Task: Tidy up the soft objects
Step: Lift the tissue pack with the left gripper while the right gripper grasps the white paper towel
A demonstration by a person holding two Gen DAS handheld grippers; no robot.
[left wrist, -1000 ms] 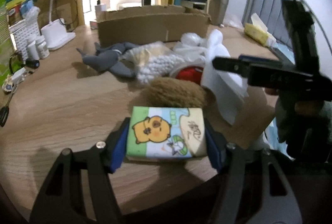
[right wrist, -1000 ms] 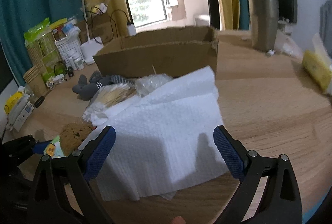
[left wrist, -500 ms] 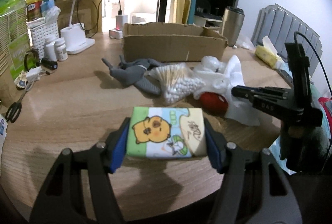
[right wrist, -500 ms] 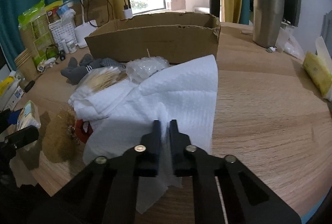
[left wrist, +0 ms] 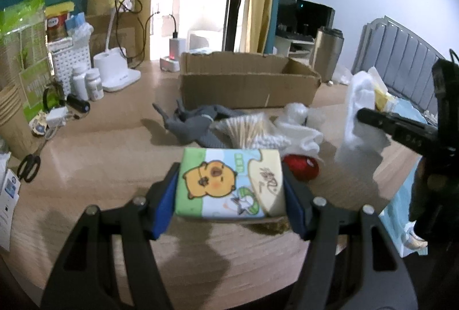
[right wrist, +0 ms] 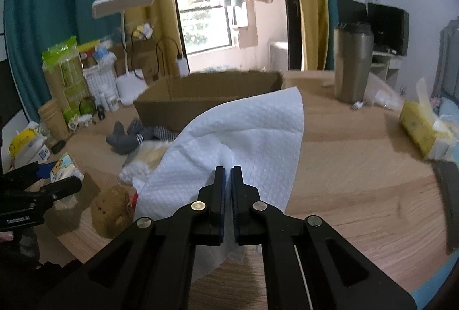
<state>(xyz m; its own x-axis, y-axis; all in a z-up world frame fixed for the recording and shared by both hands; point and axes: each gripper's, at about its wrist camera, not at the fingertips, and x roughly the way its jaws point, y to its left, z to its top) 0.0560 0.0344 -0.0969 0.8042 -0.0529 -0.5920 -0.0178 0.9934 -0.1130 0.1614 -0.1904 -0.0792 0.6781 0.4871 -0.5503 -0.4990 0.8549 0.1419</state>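
- Two soft things are in my grip at once, so the step in hand is carrying them to the box (left wrist: 246, 86), which stands open at the far side of the table (right wrist: 358, 180), beyond the pile.
- My right gripper (right wrist: 228, 175) is clamped fully onto the paper towel (right wrist: 252, 137), lifted clear and draping.
- My left gripper (left wrist: 231, 186) is half open, squeezing the tissue pack (left wrist: 229, 183) above the table.
- Next, I judge, both go forward over the box rim before I let go.

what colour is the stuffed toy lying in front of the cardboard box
Grey stuffed toy, with striped bands near its legs; clearest in the left wrist view.
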